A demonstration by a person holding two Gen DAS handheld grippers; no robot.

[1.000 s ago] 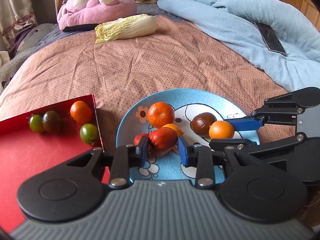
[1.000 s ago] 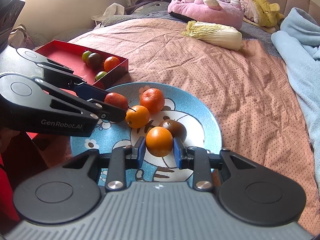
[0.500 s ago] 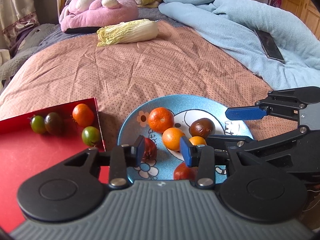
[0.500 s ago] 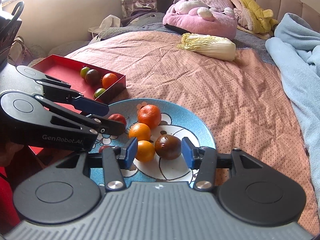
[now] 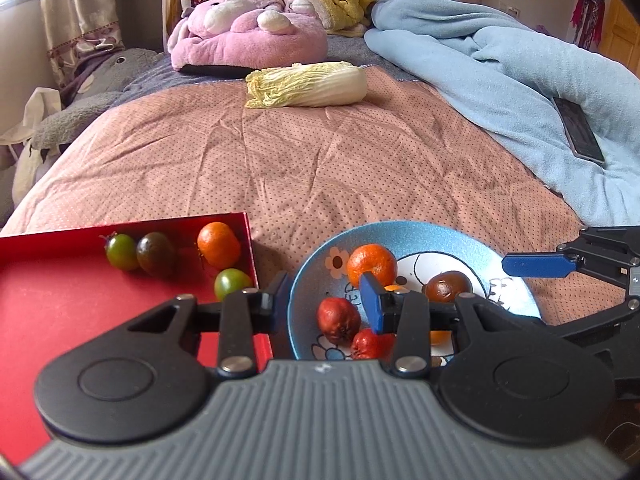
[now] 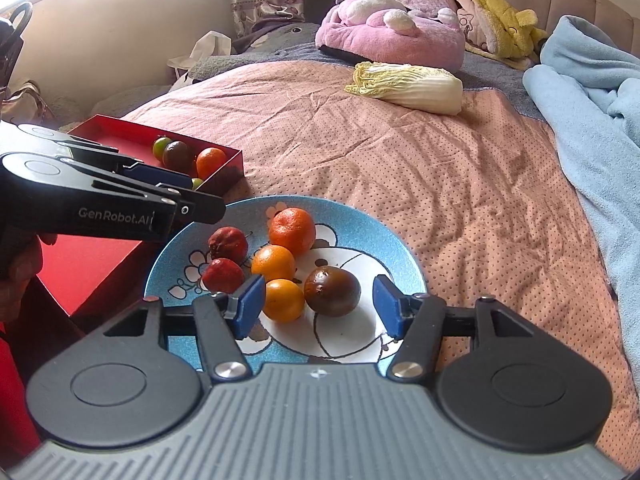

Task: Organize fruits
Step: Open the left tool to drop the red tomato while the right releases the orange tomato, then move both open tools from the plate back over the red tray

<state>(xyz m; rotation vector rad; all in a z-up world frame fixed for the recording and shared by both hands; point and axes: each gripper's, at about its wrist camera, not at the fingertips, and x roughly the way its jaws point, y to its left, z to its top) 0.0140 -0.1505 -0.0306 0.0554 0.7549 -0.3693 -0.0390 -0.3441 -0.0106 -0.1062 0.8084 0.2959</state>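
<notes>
A blue plate (image 6: 384,236) on the bed holds two red fruits (image 6: 228,243), a tangerine (image 6: 292,230), two small oranges (image 6: 273,263) and a dark brown tomato (image 6: 332,291). My left gripper (image 5: 324,300) is open and empty above the plate's left edge (image 5: 304,276), over a red fruit (image 5: 338,319). My right gripper (image 6: 319,307) is open and empty, with a small orange (image 6: 284,300) and the dark tomato between its jaws. A red tray (image 5: 60,300) to the left holds green and dark tomatoes (image 5: 122,251) and a tangerine (image 5: 219,245).
A napa cabbage (image 5: 308,84) lies farther back on the pink bedspread. A light blue blanket (image 5: 500,72) with a phone (image 5: 580,128) on it lies along the right. A pink plush toy (image 5: 248,36) sits at the head of the bed.
The left gripper let go of a red fruit onto the plate, opened and drew back. The right gripper let go of an orange on the plate, opened wide and drew back.
</notes>
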